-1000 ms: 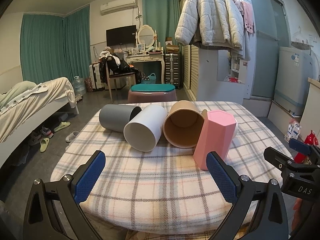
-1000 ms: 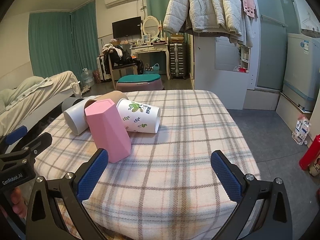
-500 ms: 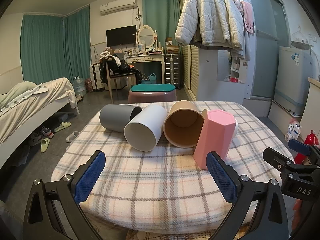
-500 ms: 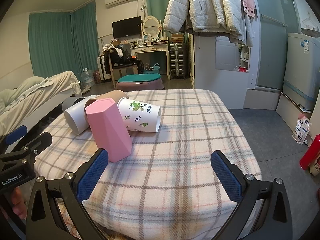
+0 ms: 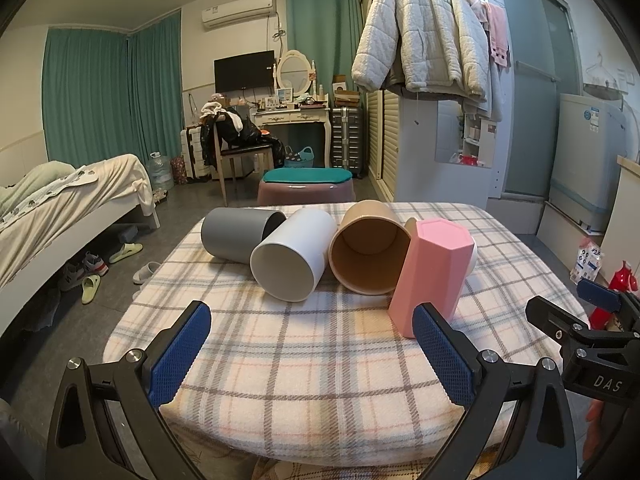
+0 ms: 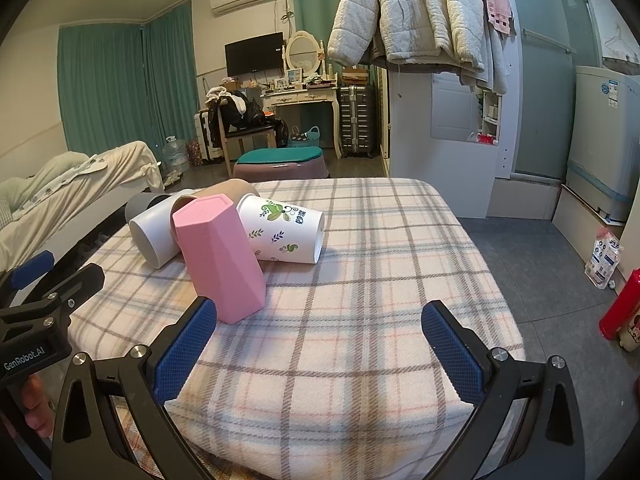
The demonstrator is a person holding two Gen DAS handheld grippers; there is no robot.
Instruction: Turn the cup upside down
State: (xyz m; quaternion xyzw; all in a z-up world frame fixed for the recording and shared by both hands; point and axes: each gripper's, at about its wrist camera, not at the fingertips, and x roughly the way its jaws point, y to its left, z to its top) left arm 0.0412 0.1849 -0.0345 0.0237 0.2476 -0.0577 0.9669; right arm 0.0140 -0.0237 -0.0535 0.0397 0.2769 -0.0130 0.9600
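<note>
Several cups sit together on a plaid-covered table (image 5: 304,360). A grey cup (image 5: 234,240), a white cup (image 5: 292,258) and a tan cup (image 5: 370,254) lie on their sides. A pink hexagonal cup (image 5: 430,272) stands upside down, leaning slightly. In the right wrist view the pink cup (image 6: 220,256) leans beside a white cup with leaf prints (image 6: 286,232), which lies on its side. My left gripper (image 5: 312,354) is open and empty near the table's front edge. My right gripper (image 6: 320,354) is open and empty, right of the pink cup.
A bed (image 5: 60,204) stands to the left with shoes on the floor. A stool (image 5: 306,186), chair and dressing table are beyond the table. A white cabinet (image 5: 440,168) with a hanging jacket and a washing machine (image 5: 588,176) are at right. A red bottle (image 6: 620,308) stands on the floor.
Both grippers have edged slightly toward the cups. The cups have not moved.
</note>
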